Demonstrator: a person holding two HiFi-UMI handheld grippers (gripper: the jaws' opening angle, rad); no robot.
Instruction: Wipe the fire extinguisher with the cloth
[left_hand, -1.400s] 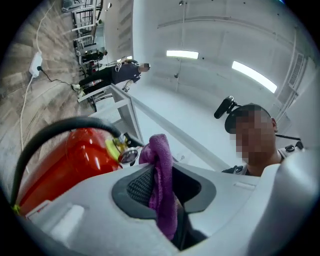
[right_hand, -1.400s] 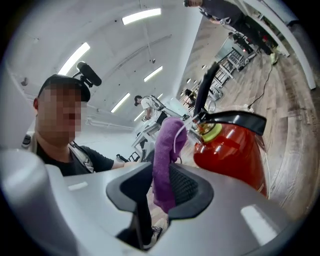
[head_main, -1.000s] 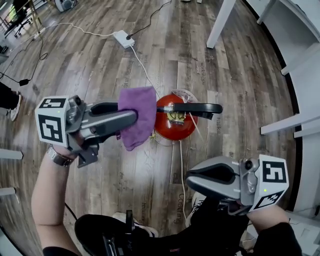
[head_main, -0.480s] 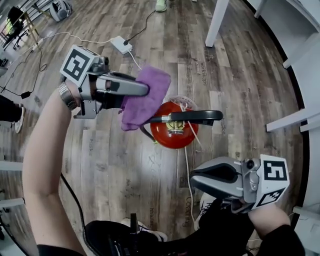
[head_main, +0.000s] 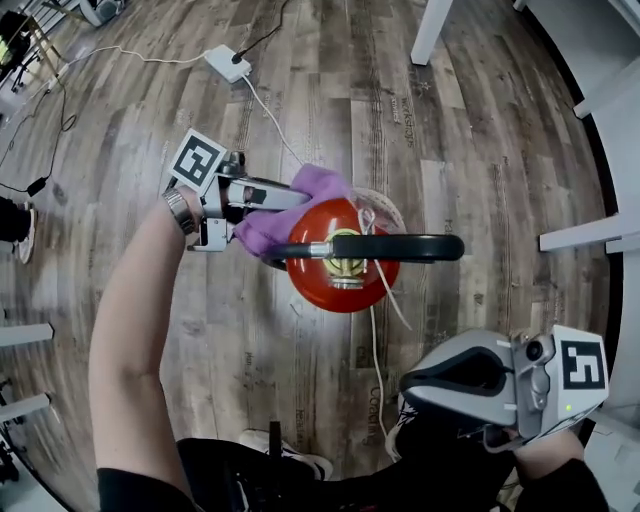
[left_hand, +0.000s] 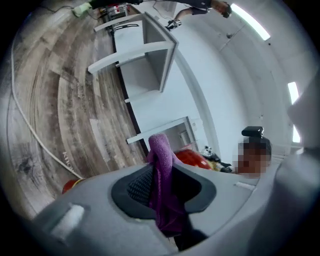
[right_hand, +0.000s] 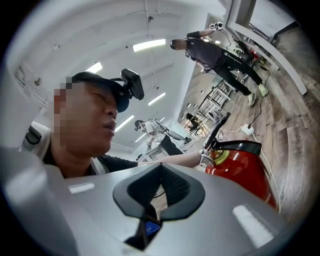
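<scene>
Fingers (left_hand: 136, 184) of the left gripper (head_main: 300, 196) are clenched on the purple cloth (head_main: 322, 184). The cloth lies against the upper-left shoulder of the red fire extinguisher (head_main: 340, 290), which stands mid-frame on the wood floor (head_main: 200, 330) in the head view. Its black lever handle (head_main: 400, 247) points right. At lower right, the right gripper (head_main: 412, 384) has its fingers pressed together, empty.

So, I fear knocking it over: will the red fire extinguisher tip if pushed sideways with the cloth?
Probably not: the fire extinguisher stands upright on flat floor and looks heavy. The cloth hangs limp, likely cushioning pushes.
</scene>
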